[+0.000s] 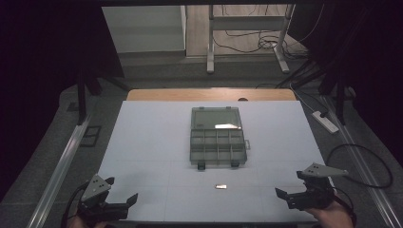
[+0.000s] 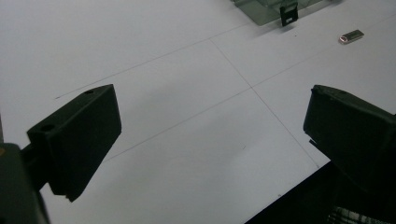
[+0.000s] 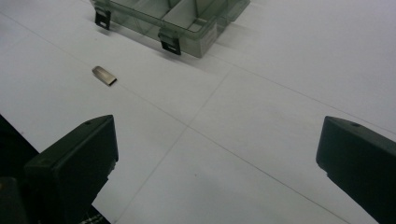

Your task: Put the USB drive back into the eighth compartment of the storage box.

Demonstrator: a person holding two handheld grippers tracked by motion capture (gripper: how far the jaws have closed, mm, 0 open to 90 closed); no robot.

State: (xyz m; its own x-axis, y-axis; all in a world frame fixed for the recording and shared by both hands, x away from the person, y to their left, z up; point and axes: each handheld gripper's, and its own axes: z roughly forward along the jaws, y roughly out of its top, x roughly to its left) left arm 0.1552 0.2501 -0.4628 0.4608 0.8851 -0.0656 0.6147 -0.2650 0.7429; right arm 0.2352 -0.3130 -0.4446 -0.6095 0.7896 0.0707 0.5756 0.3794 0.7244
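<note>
Distance favours neither much from the high view: small metal piece [image 1: 220, 186] lies crosswise just before the open organiser box [image 1: 218, 136], between left gripper [image 1: 121, 192] and right gripper [image 1: 288, 185]. Left gripper view: jaws spread wide, empty, piece [image 2: 351, 36] far upper right. Right gripper view: jaws agape too, piece [image 3: 104, 75] ahead-left, looks a bit closer.

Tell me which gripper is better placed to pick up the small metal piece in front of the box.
Right, probably. The metal piece lies slightly nearer the right gripper than the left gripper. Both are open and empty.
</note>
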